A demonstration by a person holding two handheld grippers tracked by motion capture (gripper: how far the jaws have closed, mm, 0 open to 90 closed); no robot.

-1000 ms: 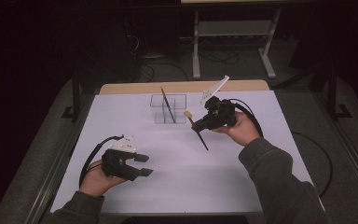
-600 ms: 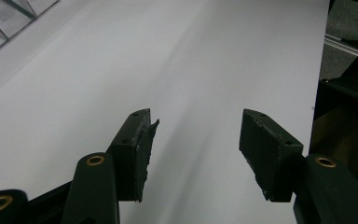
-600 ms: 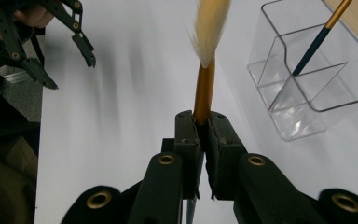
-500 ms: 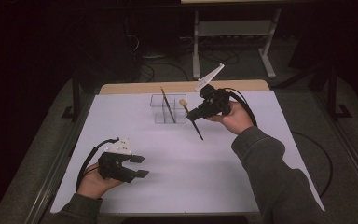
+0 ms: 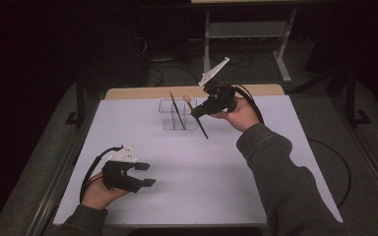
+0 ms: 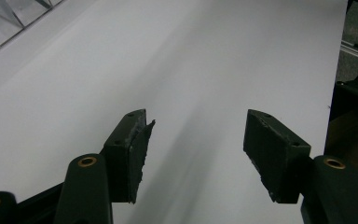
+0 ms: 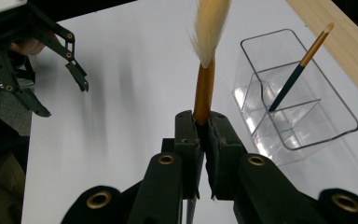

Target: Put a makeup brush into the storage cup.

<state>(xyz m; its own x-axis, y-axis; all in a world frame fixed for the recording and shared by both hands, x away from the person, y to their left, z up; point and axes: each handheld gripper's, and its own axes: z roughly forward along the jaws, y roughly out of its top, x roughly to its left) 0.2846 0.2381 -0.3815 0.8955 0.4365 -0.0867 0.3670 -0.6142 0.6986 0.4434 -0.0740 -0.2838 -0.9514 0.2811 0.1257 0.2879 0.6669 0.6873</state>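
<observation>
Two grippers: the right gripper (image 5: 200, 110) clamps a brush (image 7: 205, 74) above the worktop's (image 5: 226, 167) far edge beside a clear holder (image 5: 177, 115), while the left gripper (image 5: 145, 174) rests open near the front-left corner.

Two brushes (image 7: 206, 60) (image 7: 298, 67), one clear organizer (image 7: 307, 123), two grippers (image 5: 200, 109) (image 5: 145, 174).

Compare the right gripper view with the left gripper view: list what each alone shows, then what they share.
Right gripper view alone: its jaws clamped on a paintbrush with a pale bristle tuft, a dark-handled brush leaning in the organizer, and the left gripper farther off.
Left gripper view alone: its own jaws spread wide, nothing between them.
Both: the white table and the clear organizer.
</observation>
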